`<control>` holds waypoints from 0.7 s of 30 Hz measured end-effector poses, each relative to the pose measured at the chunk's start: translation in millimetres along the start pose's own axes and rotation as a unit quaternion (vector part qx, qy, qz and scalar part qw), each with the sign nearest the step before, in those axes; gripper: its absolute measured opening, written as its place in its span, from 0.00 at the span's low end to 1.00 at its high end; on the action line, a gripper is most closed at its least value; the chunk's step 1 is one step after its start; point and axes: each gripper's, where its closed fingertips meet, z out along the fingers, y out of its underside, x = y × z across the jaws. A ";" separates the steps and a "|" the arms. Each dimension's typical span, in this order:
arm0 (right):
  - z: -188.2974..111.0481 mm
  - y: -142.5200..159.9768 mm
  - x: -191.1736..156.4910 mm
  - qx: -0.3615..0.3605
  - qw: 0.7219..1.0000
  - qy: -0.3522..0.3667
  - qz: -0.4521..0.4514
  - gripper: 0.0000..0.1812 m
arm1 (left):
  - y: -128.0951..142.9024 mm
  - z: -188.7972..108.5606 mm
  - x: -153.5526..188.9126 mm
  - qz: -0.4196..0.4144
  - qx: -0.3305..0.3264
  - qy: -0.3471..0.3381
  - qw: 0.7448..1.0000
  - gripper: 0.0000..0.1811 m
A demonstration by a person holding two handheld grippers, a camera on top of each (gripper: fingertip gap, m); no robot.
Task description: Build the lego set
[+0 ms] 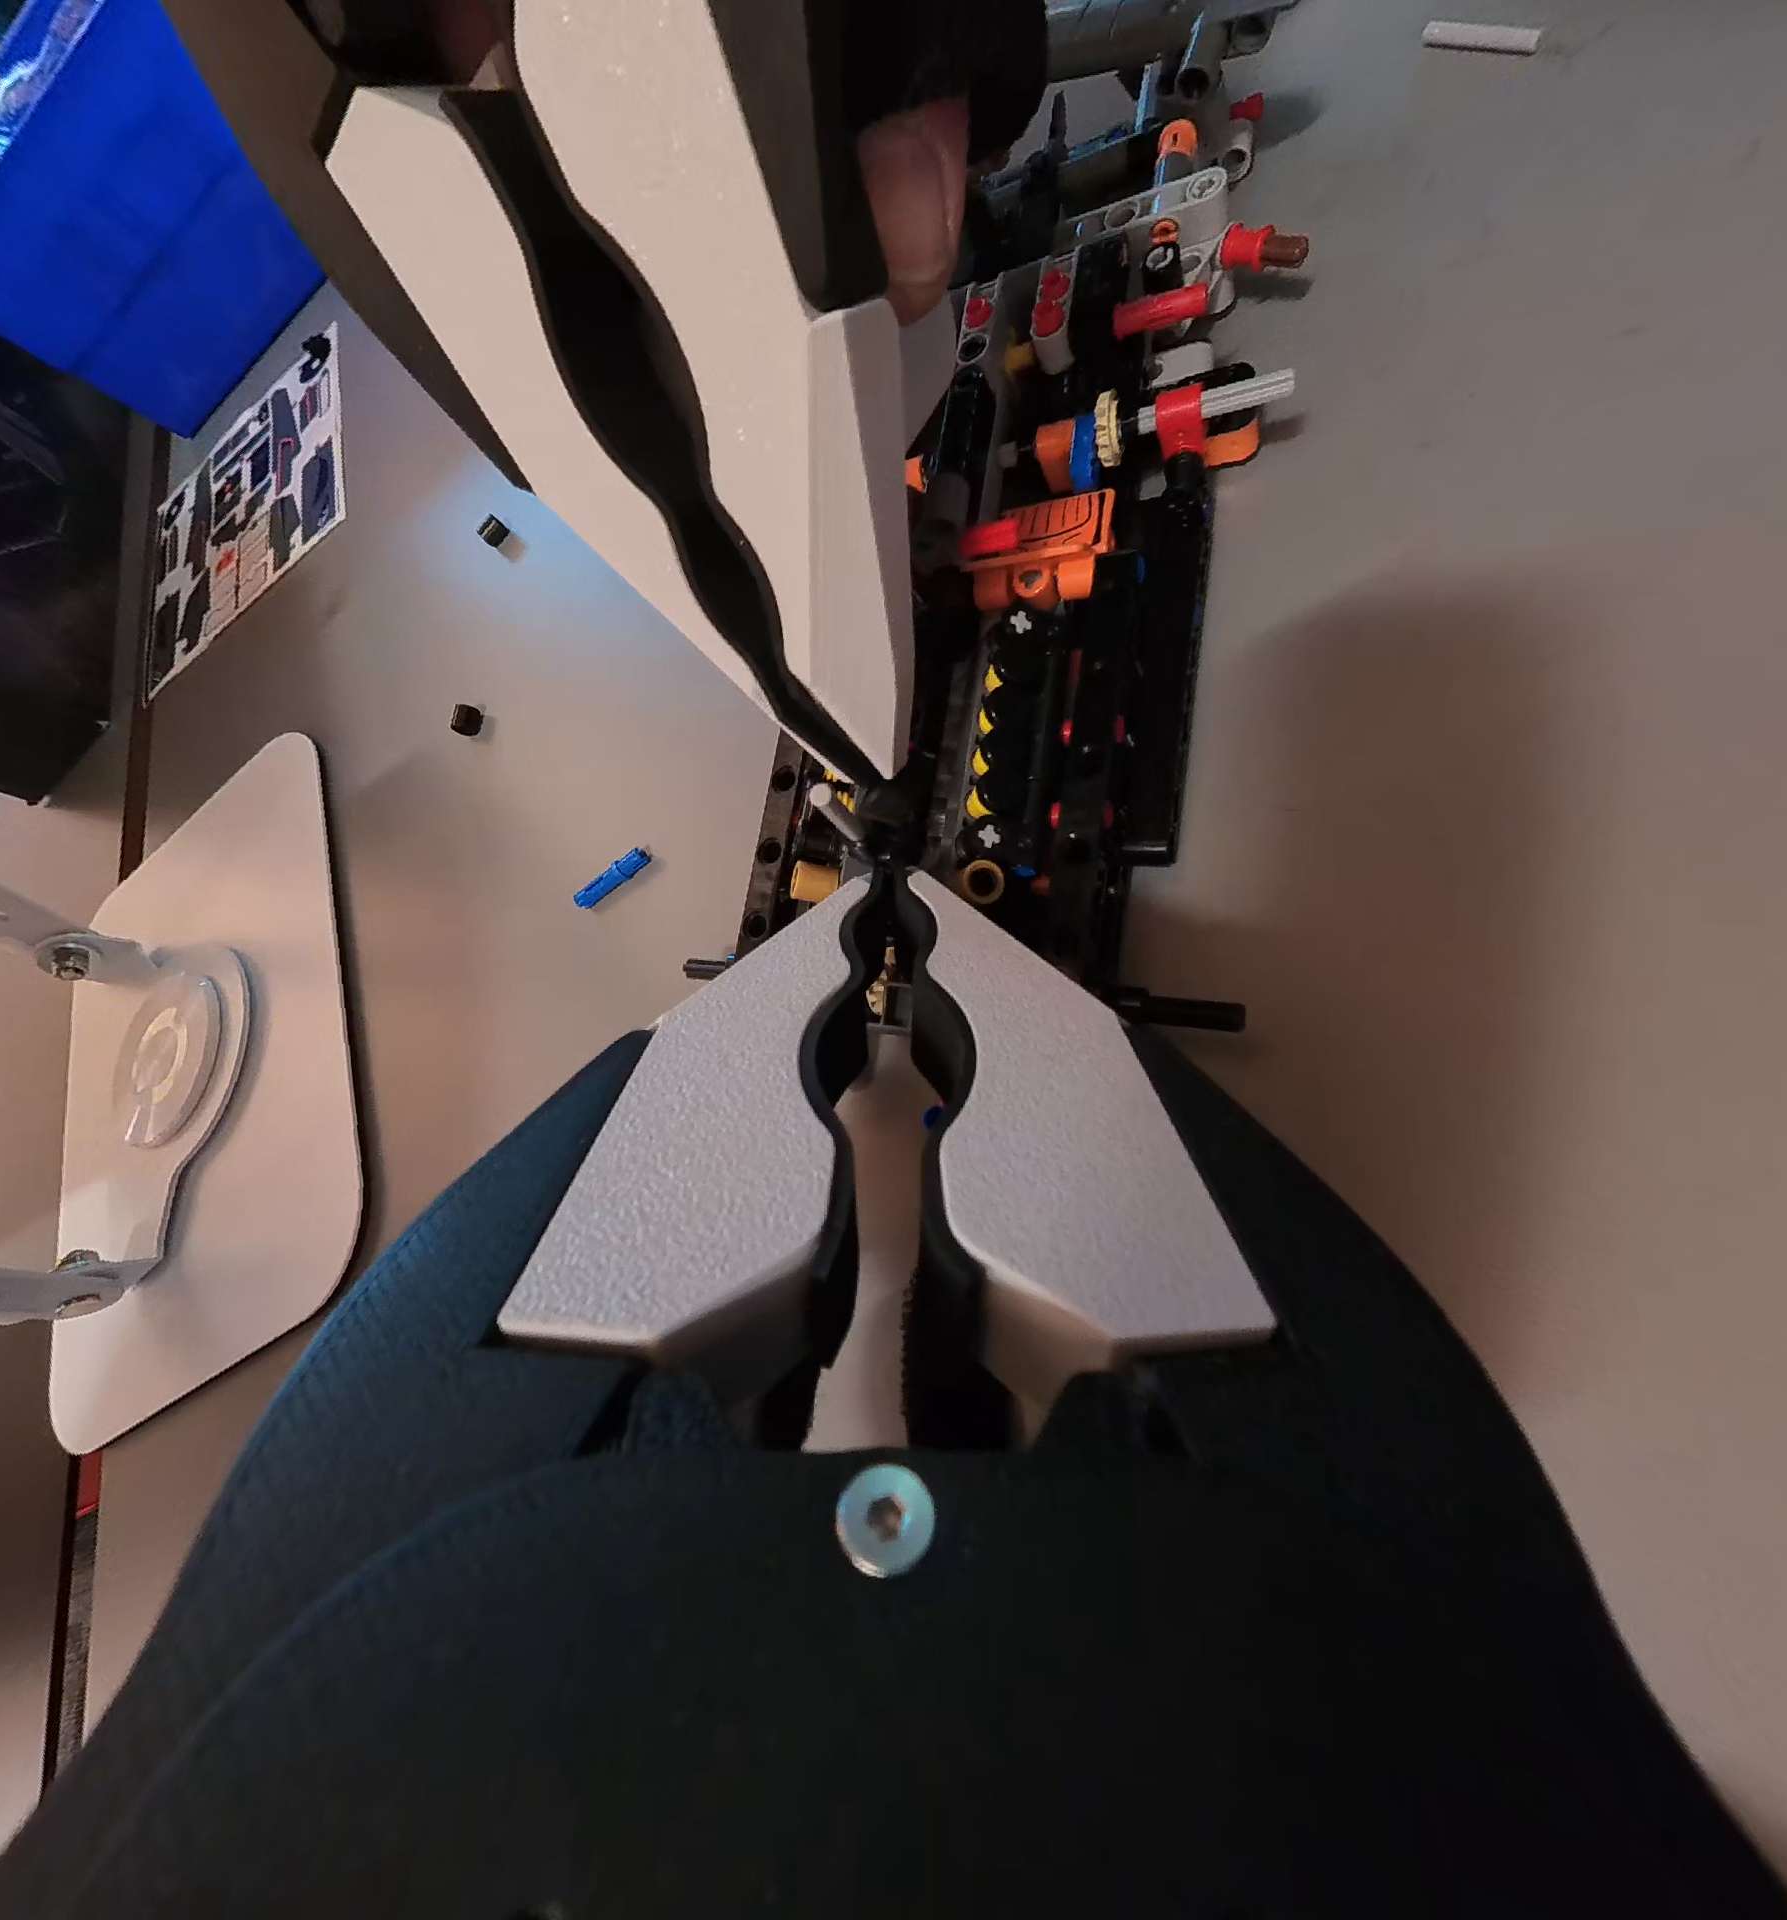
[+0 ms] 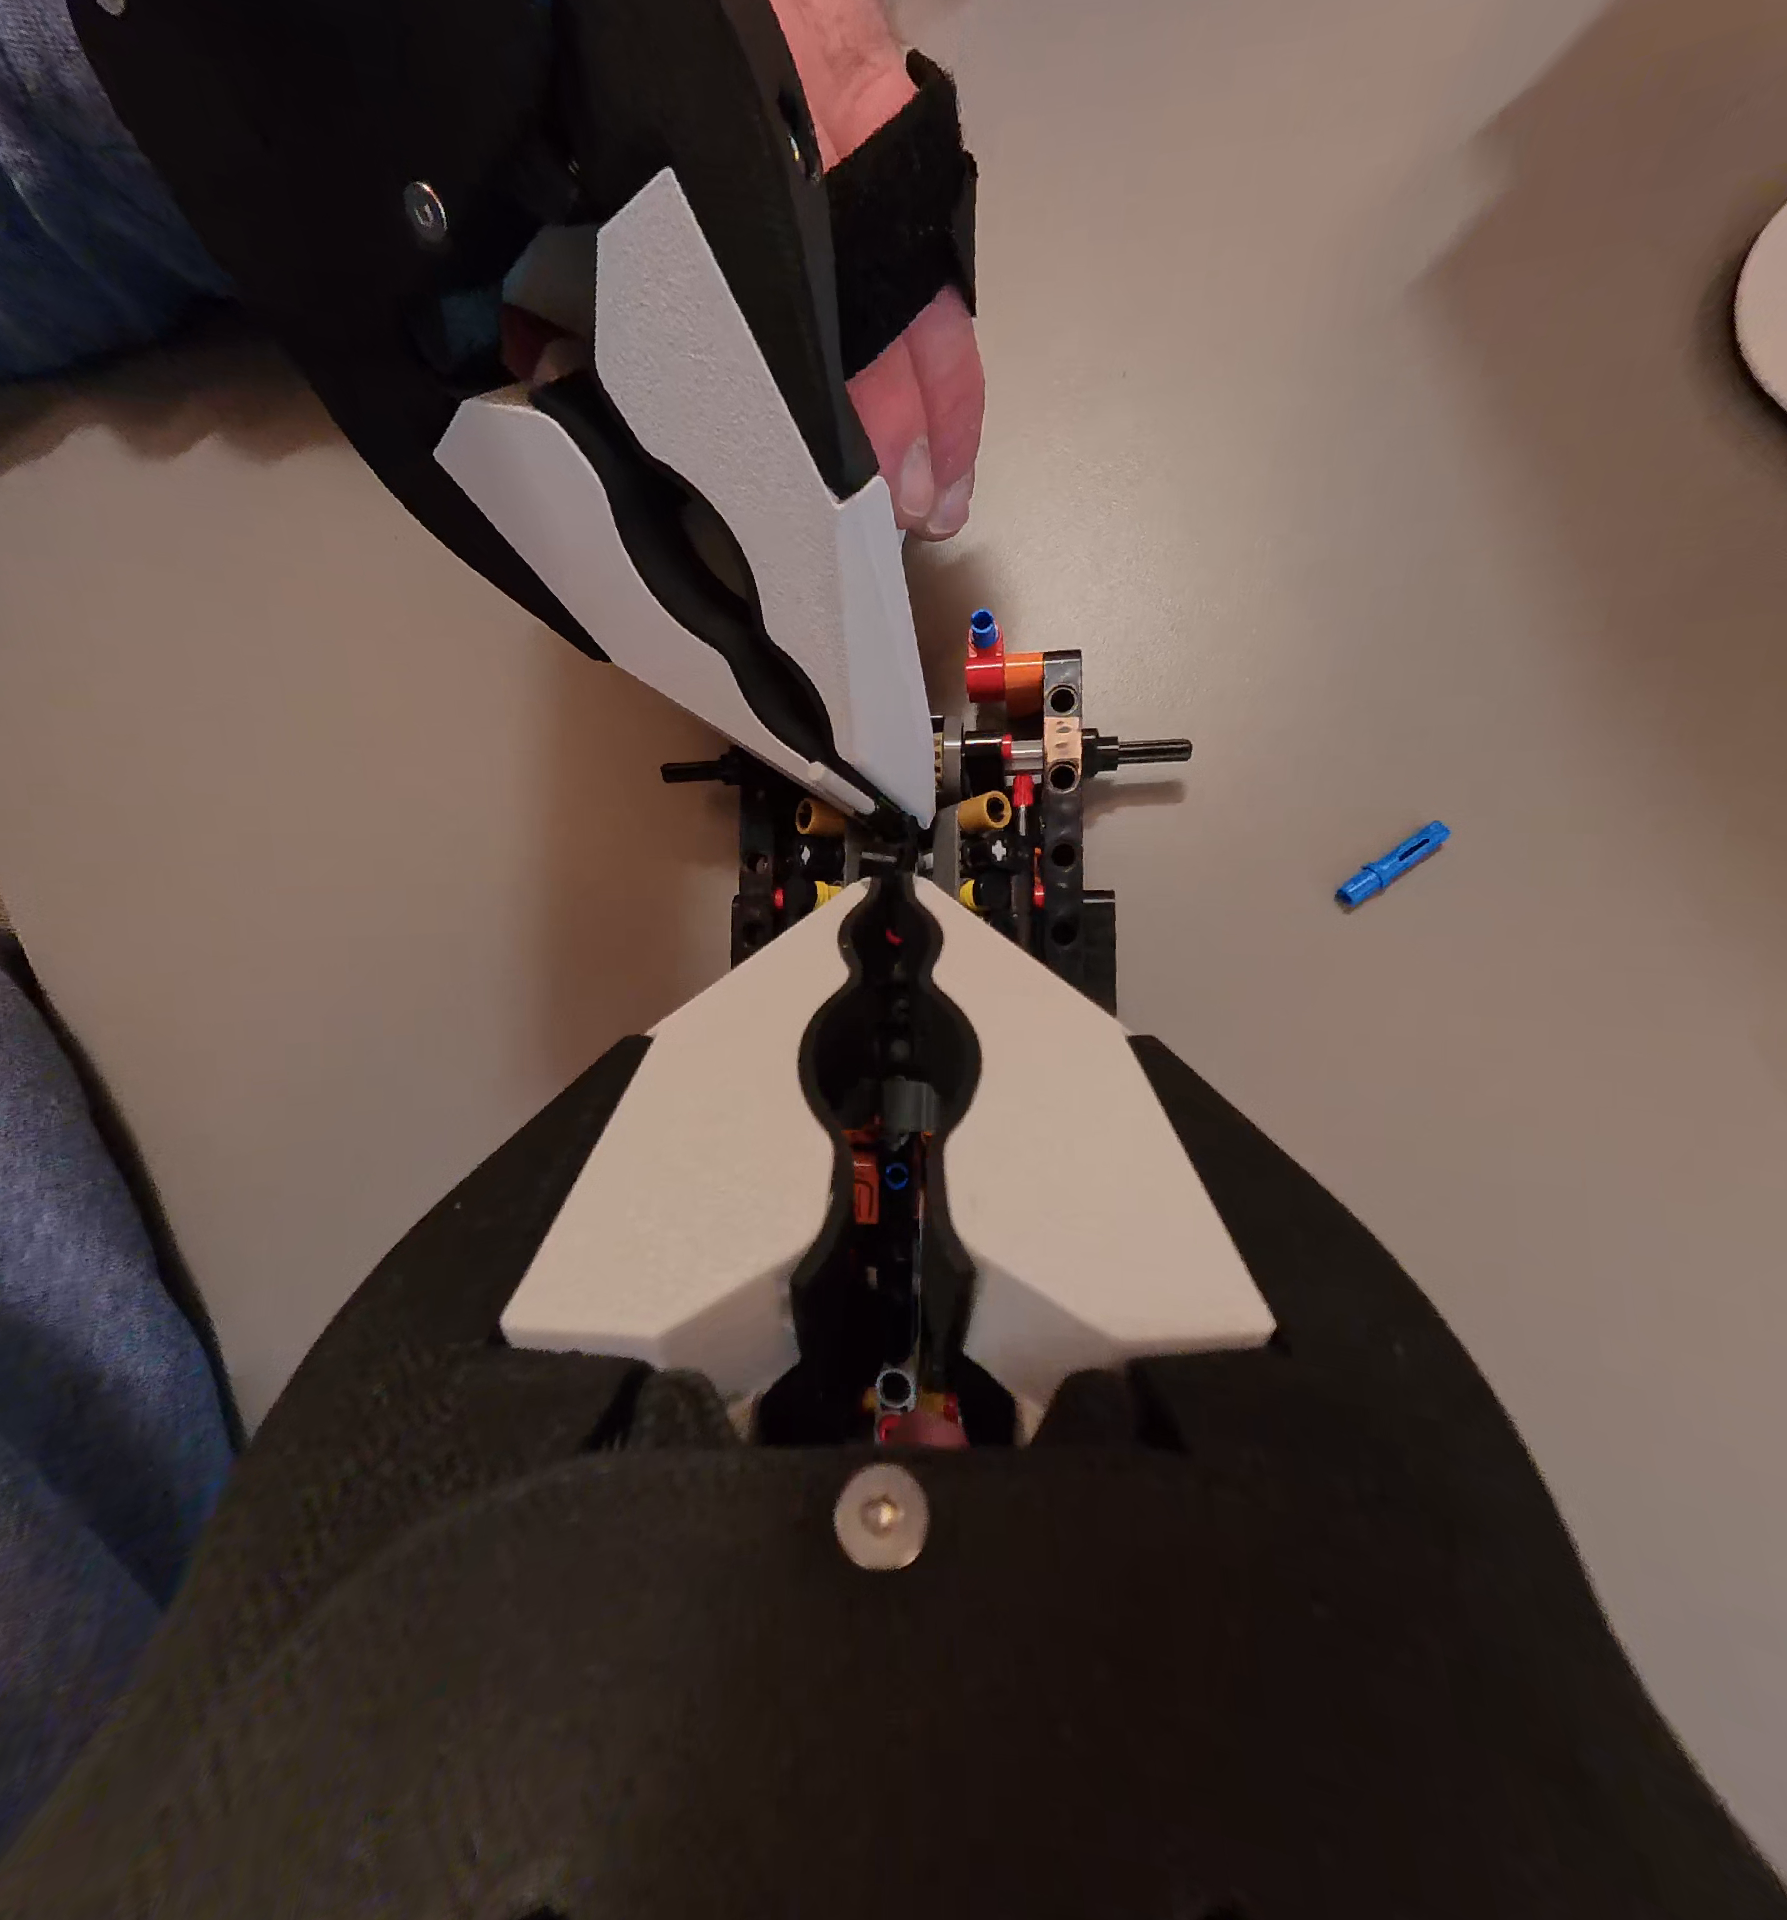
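Left jaws: tips drawn together on a small dark part [image 1: 884, 821] at the near end of the model; whether they truly pinch it or only touch, cannot tell.
Right jaws: tips likewise closed to a point on that same dark part, meeting the left gripper [image 1: 887, 883] tip to tip; grip not certain either.
Right gripper [image 2: 894, 883]: comes in from the opposite side, hovering over the model's length.
Lego model [image 1: 1065, 644]: long black technic chassis lying flat on the bench, away from its edges; orange, red and yellow fittings, axles sticking out both sides.
Handling: judged light and stiff as a whole, but pin joints are friction-fit and may pop under side load. Small part is slippery and easily flicked away.
Where to hold: by the black side beams, not the projecting axles or the orange trim.
Loose pieces: blue pin [image 2: 1392, 864] on the bench beside the model; two small black bits [image 1: 494, 530] farther out.
Outer bench: sticker sheet [image 1: 245, 520] near the far edge, blue bin [image 1: 110, 239] beyond it, white stand base [image 1: 214, 1091] toward the side edge.
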 end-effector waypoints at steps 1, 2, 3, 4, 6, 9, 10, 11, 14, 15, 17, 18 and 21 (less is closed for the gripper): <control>0.0 0.0 0.0 0.000 1.000 0.000 0.001 0.00 | 0.0 0.0 0.0 0.000 0.000 0.000 1.000 0.00; 0.0 0.2 0.0 0.000 1.000 -0.001 0.002 0.00 | 0.0 0.0 0.0 0.000 0.000 0.000 1.000 0.00; -0.1 0.2 0.0 0.000 1.000 -0.001 0.003 0.00 | 0.0 0.0 0.0 -0.001 0.000 0.000 1.000 0.00; 0.0 0.3 0.0 0.001 1.000 -0.001 0.003 0.00 | -0.1 -0.1 0.0 -0.001 0.000 0.000 1.000 0.00; 0.0 0.7 0.0 0.001 1.000 0.000 0.003 0.00 | -0.1 -0.1 0.1 -0.001 -0.001 0.000 1.000 0.00; -1.1 0.6 1.1 0.002 1.000 0.003 0.003 0.02 | -0.2 -0.1 0.1 -0.002 -0.001 0.001 1.000 0.00; -2.0 -0.3 0.6 0.004 1.000 0.003 0.003 0.03 | -0.1 -0.2 0.2 -0.002 -0.001 0.001 1.000 0.00; -2.8 -1.4 -0.3 0.006 1.000 0.003 0.001 0.03 | -0.2 -0.2 0.2 -0.003 -0.001 0.001 1.000 0.00; -2.4 -2.3 -2.6 0.002 1.000 0.011 -0.014 0.05 | -0.3 -0.2 0.3 -0.004 0.000 0.002 1.000 0.00; -0.9 -2.0 -2.3 -0.002 1.000 0.018 -0.019 0.05 | -0.3 -0.1 0.3 -0.004 0.000 0.003 1.000 0.00; 2.3 -2.0 -0.1 -0.009 0.999 0.031 -0.028 0.05 | -0.3 -0.2 0.3 -0.004 -0.001 0.002 1.000 0.00; 2.9 -2.6 0.5 -0.010 0.999 0.033 -0.029 0.04 | -0.3 -0.1 0.3 -0.004 -0.001 0.002 1.000 0.00; -3.3 -6.7 3.3 0.002 0.999 0.026 -0.023 0.05 | -0.5 -0.3 0.5 -0.002 -0.002 0.001 1.000 0.00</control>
